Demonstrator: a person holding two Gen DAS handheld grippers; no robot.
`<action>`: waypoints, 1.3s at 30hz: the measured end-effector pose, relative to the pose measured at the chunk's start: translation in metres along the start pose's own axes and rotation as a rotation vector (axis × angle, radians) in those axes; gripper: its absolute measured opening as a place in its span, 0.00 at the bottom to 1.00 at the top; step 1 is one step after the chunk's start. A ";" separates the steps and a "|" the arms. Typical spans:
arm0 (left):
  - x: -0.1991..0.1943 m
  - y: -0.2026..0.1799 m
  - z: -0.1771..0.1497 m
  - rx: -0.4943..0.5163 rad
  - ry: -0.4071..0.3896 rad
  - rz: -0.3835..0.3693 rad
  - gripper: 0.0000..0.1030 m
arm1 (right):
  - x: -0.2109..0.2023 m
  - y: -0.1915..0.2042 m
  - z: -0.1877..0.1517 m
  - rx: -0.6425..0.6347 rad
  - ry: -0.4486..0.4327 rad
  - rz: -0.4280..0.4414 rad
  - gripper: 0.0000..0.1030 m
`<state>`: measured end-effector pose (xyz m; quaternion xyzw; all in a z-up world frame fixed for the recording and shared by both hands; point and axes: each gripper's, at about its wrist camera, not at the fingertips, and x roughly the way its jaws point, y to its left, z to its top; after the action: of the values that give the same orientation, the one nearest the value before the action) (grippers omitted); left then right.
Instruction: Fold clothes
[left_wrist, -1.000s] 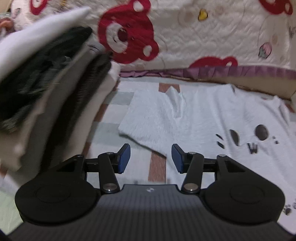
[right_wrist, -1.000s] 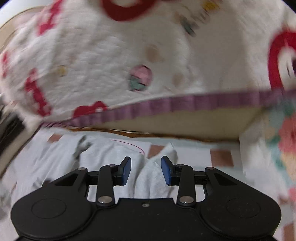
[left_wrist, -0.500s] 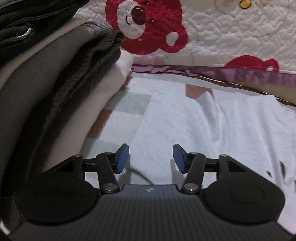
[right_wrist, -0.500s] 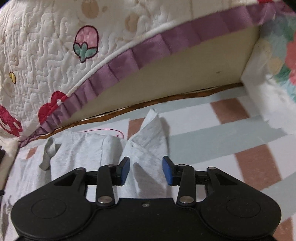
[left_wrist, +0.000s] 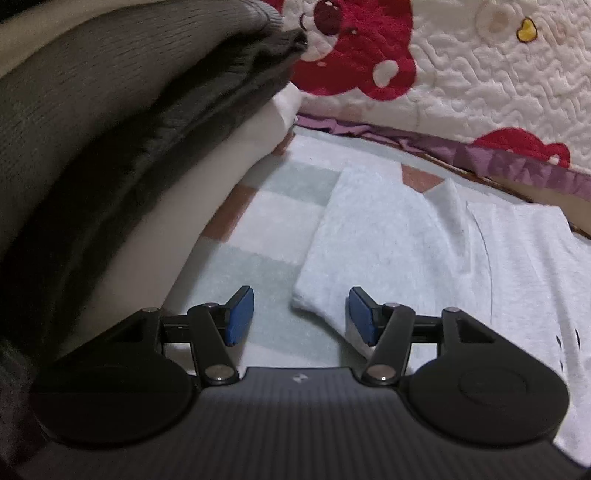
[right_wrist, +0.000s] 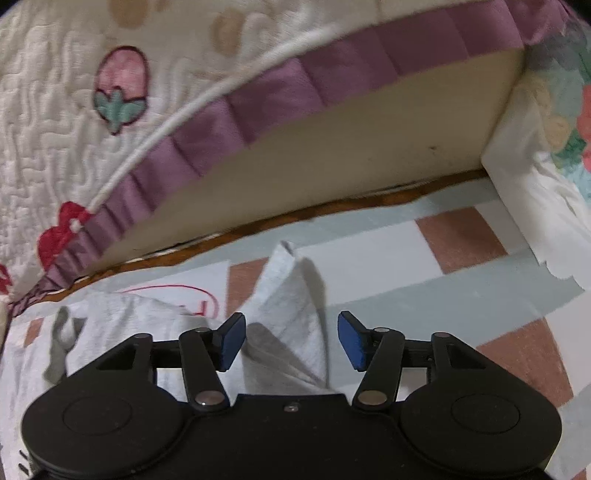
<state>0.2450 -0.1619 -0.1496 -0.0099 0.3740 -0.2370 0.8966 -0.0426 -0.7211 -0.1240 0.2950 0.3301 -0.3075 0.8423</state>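
Note:
A light grey T-shirt lies flat on the checked mat, its sleeve folded in with a corner near me. My left gripper is open, low over the mat, with that sleeve corner between its blue pads. In the right wrist view the shirt's other sleeve stands up in a raised fold. My right gripper is open with that fold between its fingers, not pinched.
A stack of folded dark and cream clothes rises close on the left. A quilted bear-print bedspread with purple trim hangs along the back; it also shows in the right wrist view. A floral cloth sits at right.
Both grippers have dropped lower and moved forward onto the shirt's sleeves. The left one swung toward the sleeve corner by the clothes stack. Both stayed open.

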 end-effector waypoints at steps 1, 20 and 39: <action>0.001 0.003 -0.001 -0.011 0.000 -0.008 0.60 | 0.001 -0.002 0.000 0.009 0.001 0.001 0.60; 0.018 -0.032 0.001 0.108 0.027 0.042 0.66 | 0.043 0.001 0.009 0.030 0.012 0.017 0.68; 0.013 -0.028 0.003 0.203 -0.011 0.178 0.65 | -0.026 -0.062 0.004 -0.119 -0.127 -0.289 0.05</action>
<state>0.2432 -0.1932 -0.1504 0.1128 0.3427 -0.1929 0.9125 -0.1010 -0.7547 -0.1205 0.1738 0.3327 -0.4233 0.8246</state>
